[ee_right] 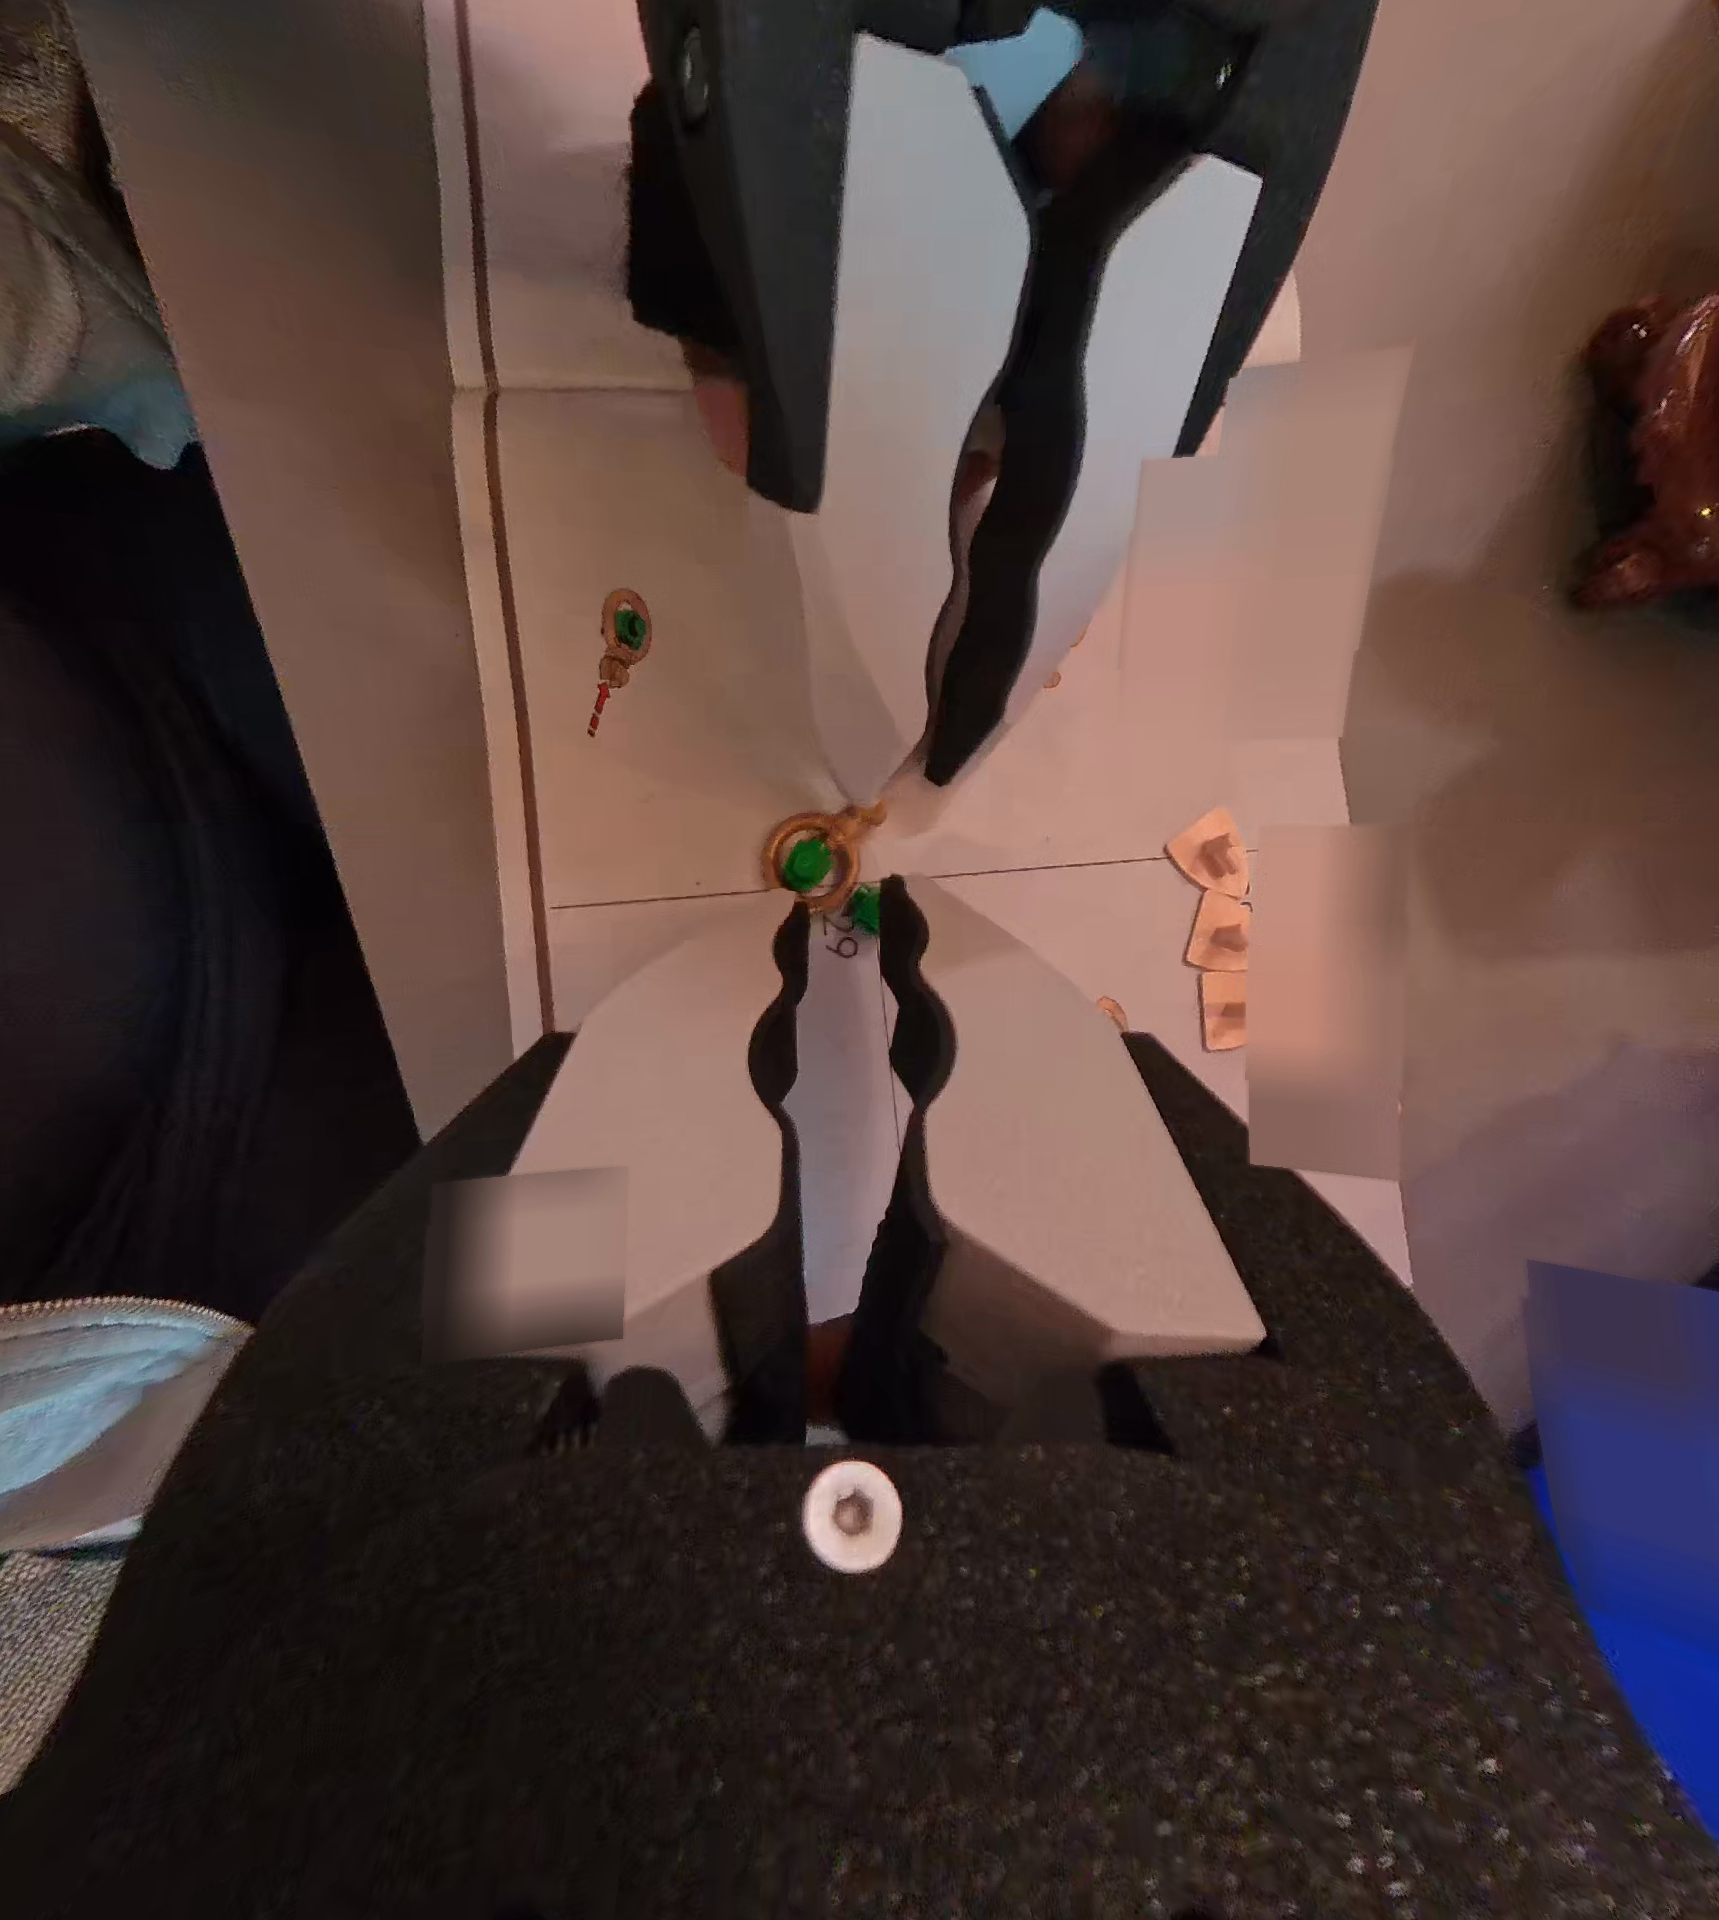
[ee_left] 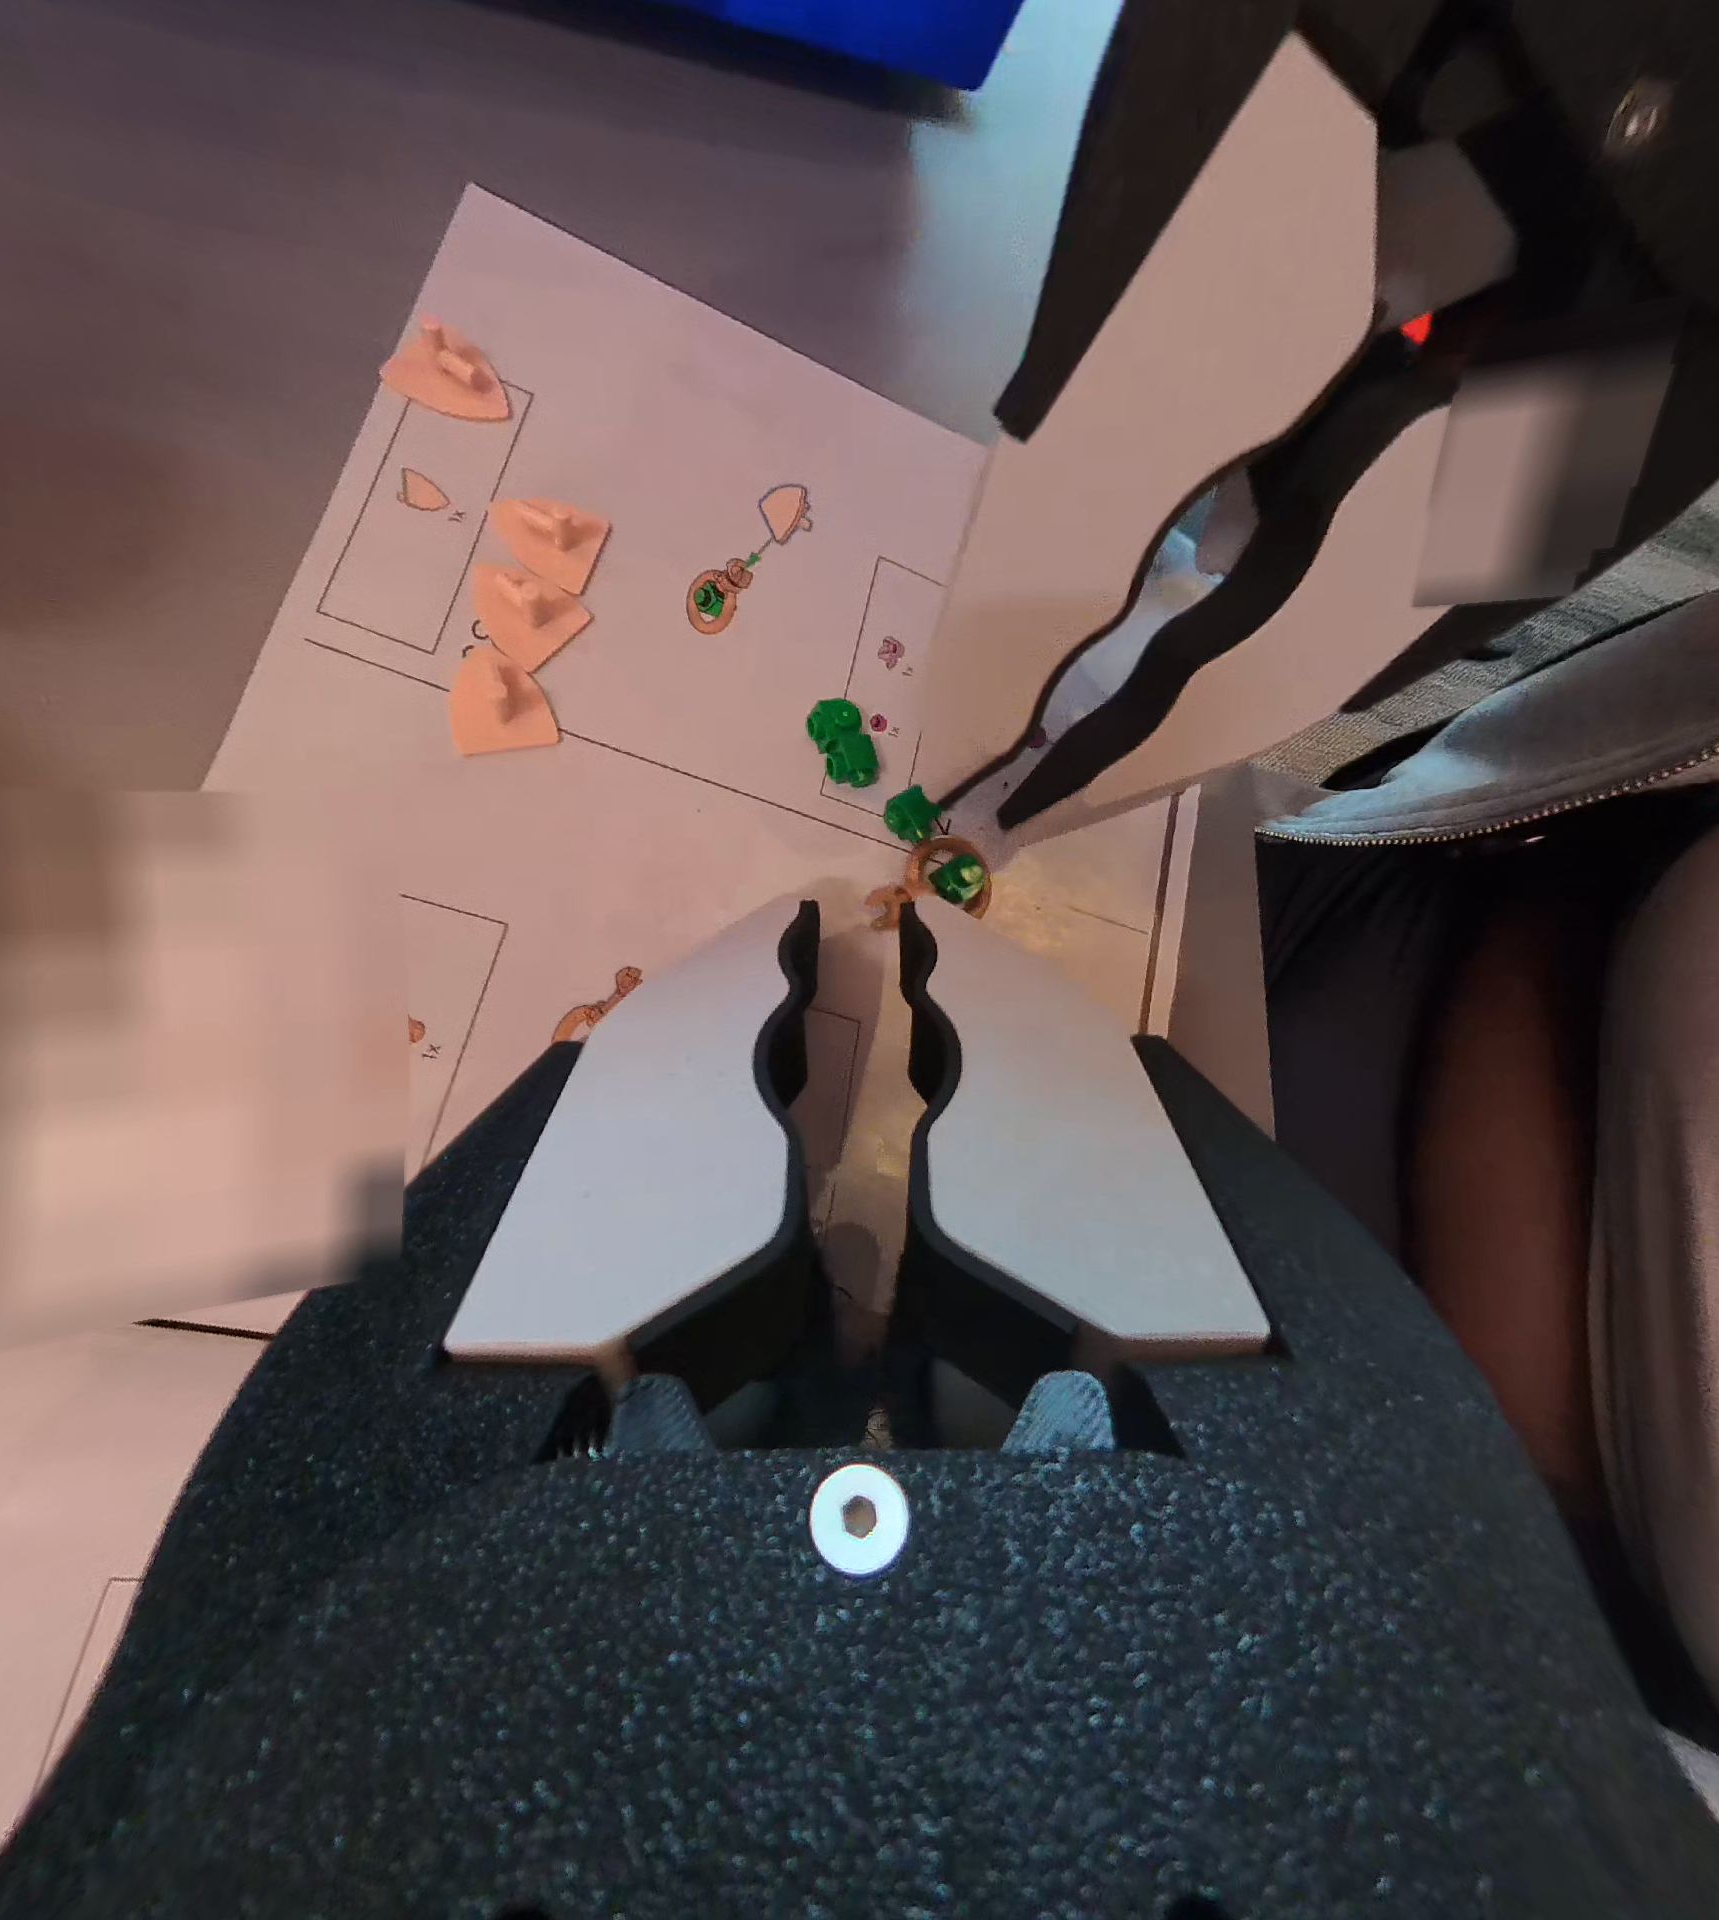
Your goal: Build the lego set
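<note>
A gold ring with a green stud in it [ee_left: 957, 878] [ee_right: 811, 858] sits just above the instruction sheet [ee_left: 689, 416] [ee_right: 647, 790]. My left gripper [ee_left: 860, 916] [ee_right: 912, 795] is closed on the ring's small tan clip end [ee_left: 883, 904] [ee_right: 869, 817]. My right gripper [ee_right: 847, 904] [ee_left: 974, 812] comes in from the opposite side, pinching a small green piece [ee_right: 867, 910] [ee_left: 909, 812] at its tips, right beside the ring. Two more green pieces [ee_left: 841, 740] lie on the sheet.
Several pink petal pieces [ee_left: 522, 613] [ee_right: 1216, 894] lie on the sheet. A blue object [ee_left: 834, 31] [ee_right: 1686, 1507] lies at the table's far side. A glossy brown figure [ee_right: 1707, 468] stands off the sheet. A person's lap and grey jacket [ee_left: 1561, 727] are at the table edge.
</note>
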The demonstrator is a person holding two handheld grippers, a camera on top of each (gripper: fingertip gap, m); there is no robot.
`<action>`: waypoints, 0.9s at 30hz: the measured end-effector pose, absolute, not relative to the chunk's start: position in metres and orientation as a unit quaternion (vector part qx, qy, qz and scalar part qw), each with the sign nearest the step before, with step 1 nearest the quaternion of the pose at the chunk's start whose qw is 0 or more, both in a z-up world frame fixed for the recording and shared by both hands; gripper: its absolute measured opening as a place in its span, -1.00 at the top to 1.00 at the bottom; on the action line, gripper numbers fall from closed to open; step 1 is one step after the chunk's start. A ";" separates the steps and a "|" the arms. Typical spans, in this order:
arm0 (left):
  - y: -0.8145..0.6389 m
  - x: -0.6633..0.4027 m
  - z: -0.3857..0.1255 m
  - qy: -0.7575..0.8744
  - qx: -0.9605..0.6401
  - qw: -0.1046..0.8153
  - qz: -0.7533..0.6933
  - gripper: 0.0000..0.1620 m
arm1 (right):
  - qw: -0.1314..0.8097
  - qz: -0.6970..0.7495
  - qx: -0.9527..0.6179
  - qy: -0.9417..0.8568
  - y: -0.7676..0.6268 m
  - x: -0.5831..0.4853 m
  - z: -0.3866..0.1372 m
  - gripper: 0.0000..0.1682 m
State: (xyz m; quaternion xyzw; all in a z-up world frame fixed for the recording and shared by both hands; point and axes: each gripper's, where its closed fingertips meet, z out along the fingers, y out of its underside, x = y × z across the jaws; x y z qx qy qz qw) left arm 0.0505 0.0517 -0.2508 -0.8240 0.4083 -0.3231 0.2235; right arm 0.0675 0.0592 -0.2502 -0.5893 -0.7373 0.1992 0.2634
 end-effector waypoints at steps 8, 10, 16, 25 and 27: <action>0.056 0.050 -0.254 0.416 -0.817 0.210 -0.339 0.95 | 0.280 0.208 -0.587 -0.731 0.056 0.061 -0.251 0.86; 0.054 0.052 -0.255 0.414 -0.815 0.210 -0.345 0.96 | 0.277 0.206 -0.585 -0.734 0.056 0.060 -0.253 0.86; 0.052 0.052 -0.254 0.417 -0.814 0.210 -0.345 0.96 | 0.275 0.202 -0.586 -0.735 0.055 0.059 -0.252 0.87; 0.047 0.053 -0.254 0.423 -0.806 0.209 -0.358 0.96 | 0.269 0.207 -0.605 -0.720 0.054 0.059 -0.253 0.88; 0.047 0.053 -0.254 0.422 -0.806 0.208 -0.360 0.96 | 0.272 0.204 -0.601 -0.723 0.054 0.059 -0.253 0.88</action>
